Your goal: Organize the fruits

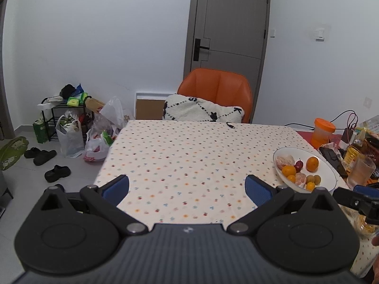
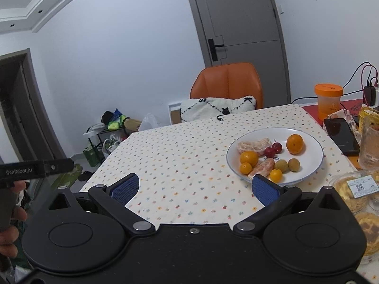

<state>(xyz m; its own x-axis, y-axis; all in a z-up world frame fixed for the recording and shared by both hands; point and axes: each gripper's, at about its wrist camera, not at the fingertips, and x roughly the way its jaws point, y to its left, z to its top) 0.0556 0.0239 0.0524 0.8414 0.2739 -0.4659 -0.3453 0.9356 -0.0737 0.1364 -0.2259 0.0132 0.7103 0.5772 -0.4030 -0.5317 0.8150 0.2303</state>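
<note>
The surface [image 2: 184,156], under a dotted cloth, fills the middle of both views. Toward the right of the frame sits the white plate [image 2: 312,163], and all the fruit in sight lies on it: two large oranges [image 2: 295,144], peeled citrus segments [image 2: 254,146], two small red fruits [image 2: 272,150], two brownish-green round fruits [image 2: 287,165], and two little oranges [image 2: 276,174]. Kinds are mixed rather than grouped.

The right tool [image 2: 197,185] hovers low in the frame with its jaws spread wide and nothing between them, one blue pad just in front of the plate's near rim. The left tool [image 1: 187,188] is likewise released and empty, over bare cloth at lower centre, well apart from the plate [image 1: 331,177].

This fits either fruit gathered onto the plate already or fruit waiting to be sorted off it; one moment cannot settle which. Any grasp here would call for a gentle, narrow closure, since the pieces are small, round and touching.

At the right edge crowd a phone [image 2: 341,136], a ribbed glass [image 2: 369,142], an orange-lidded cup [image 2: 328,100] and packaged pastries [image 2: 355,189], leaving little room on that side. An orange chair [image 2: 227,82] with a cushion [image 2: 218,107] stands behind.
</note>
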